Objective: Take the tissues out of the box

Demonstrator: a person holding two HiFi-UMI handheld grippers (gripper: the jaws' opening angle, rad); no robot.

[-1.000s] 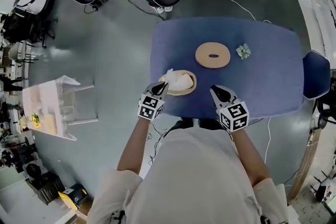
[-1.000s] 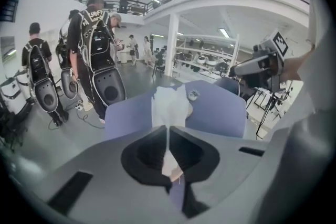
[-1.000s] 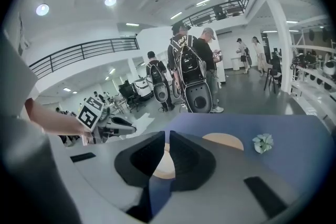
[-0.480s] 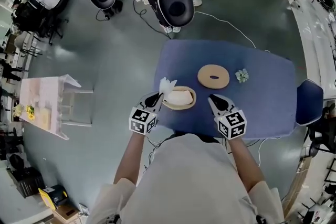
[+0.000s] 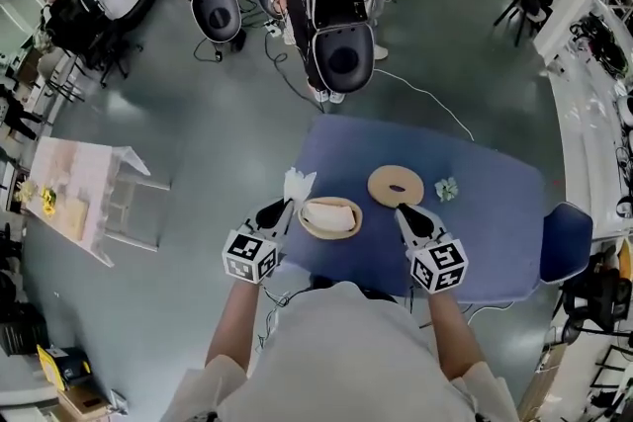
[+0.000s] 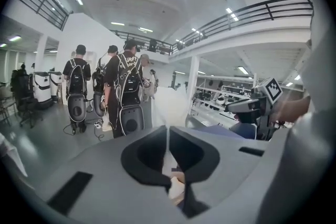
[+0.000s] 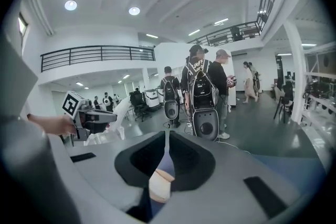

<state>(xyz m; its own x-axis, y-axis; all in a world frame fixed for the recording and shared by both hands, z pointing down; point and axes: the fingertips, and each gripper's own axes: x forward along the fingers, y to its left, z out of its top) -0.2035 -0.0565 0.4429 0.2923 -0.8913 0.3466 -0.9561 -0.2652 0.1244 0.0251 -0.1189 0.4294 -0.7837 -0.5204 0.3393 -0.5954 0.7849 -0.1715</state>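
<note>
A round wooden tissue box point(image 5: 329, 217) with white tissues in it stands on the blue table point(image 5: 495, 212). Its ring-shaped lid point(image 5: 396, 186) lies to the right of it. My left gripper point(image 5: 284, 208) is just left of the box, shut on one white tissue point(image 5: 297, 183) that sticks up clear of the box. In the left gripper view the tissue point(image 6: 169, 107) rises as a thin sheet from between the closed jaws of the left gripper point(image 6: 168, 131). My right gripper point(image 5: 404, 214) hovers right of the box, below the lid. Seen in its own view, the right gripper point(image 7: 167, 136) is shut and holds nothing.
A small green-and-white object point(image 5: 447, 189) lies on the table right of the lid. A blue chair point(image 5: 566, 242) stands at the table's right end. People with black backpack units point(image 5: 341, 54) stand beyond the table. A pale rack point(image 5: 84, 203) sits on the floor at left.
My left gripper has lifted the tissue out of the box and moved it left. The right gripper has stayed beside the box. The head view has pulled back from the table.
</note>
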